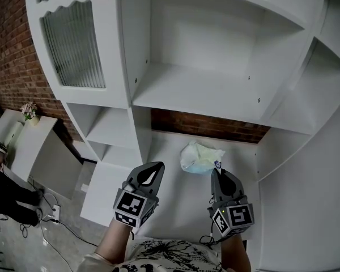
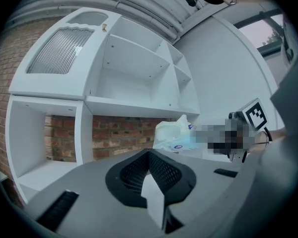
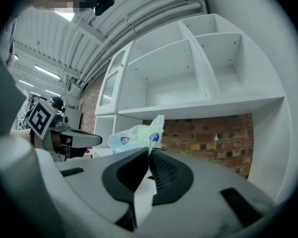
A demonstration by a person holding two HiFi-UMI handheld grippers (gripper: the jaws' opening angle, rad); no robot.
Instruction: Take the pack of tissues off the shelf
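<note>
Right gripper view shows the right claw [image 3: 150, 150] pinched shut on a corner of the crumpled pale-blue plastic pack of tissues [image 3: 133, 137], which lies just ahead of its tips on the white shelf [image 1: 169, 152], not yet lifted off, while the left claw [image 2: 149, 152] is closed and empty.

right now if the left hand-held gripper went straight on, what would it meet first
Likely the brick wall at the back; the pack of tissues sits right of that line, but depth is unclear.

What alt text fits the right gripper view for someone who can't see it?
The right gripper is shut on a flap of the pack of tissues, which sticks up just past its tips. Behind are white shelves and a brick wall; the left gripper shows at left.
</note>
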